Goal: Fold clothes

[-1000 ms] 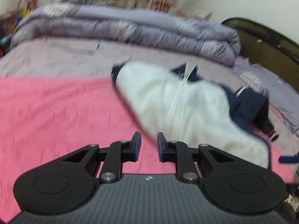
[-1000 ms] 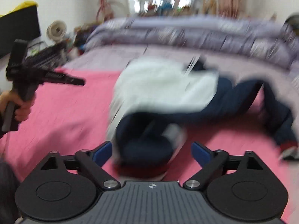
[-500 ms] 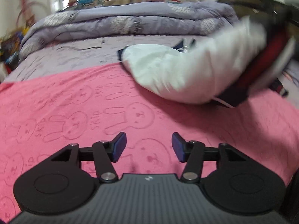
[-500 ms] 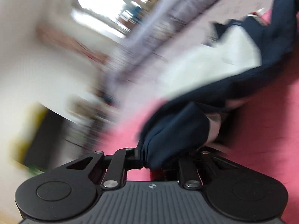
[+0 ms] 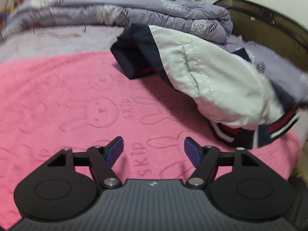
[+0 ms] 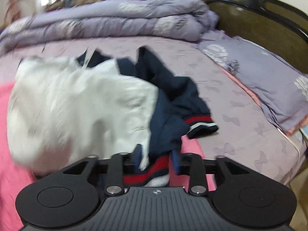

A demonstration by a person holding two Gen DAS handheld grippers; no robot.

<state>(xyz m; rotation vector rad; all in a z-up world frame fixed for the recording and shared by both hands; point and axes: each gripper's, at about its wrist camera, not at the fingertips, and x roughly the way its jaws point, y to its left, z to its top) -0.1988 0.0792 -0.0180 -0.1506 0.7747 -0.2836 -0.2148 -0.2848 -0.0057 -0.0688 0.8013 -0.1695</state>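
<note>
1. Since a second ago, my left gripper point(image 5: 152, 150) has dropped closer to the pink blanket point(image 5: 67, 100), and its jaws have just been opening; they now stand wide with nothing between them, only the embossed rabbits and the word "SKIP" on the blanket below.
2. My right gripper point(image 6: 156, 158), which stood wide a second ago and then clamped down, has just been letting its jaws out again. The jacket's red, white and navy striped hem point(image 6: 152, 173) sits between the blue pads point(image 6: 175, 161), and the cloth fills the gap; I read that as a grip on the hem, though blur keeps me from being sure how hard the pads press.
3. From my left view, the white and navy jacket point(image 5: 207, 77) lies bunched on the right half of the bed, partly on the pink blanket and partly on the lilac sheet point(image 5: 57, 38). One navy corner is folded under at its far-left end, and its striped band hangs at the near right.
4. From my right view, the white body point(image 6: 77, 111) billows blurred to the left; a navy sleeve point(image 6: 173, 96) with a striped cuff point(image 6: 200, 123) trails right onto the lilac sheet.
5. A folded lilac duvet point(image 6: 115, 23) lies along the far side, a pillow point(image 6: 259, 80) sits at right, and the dark headboard point(image 6: 259, 19) stands behind it.
</note>
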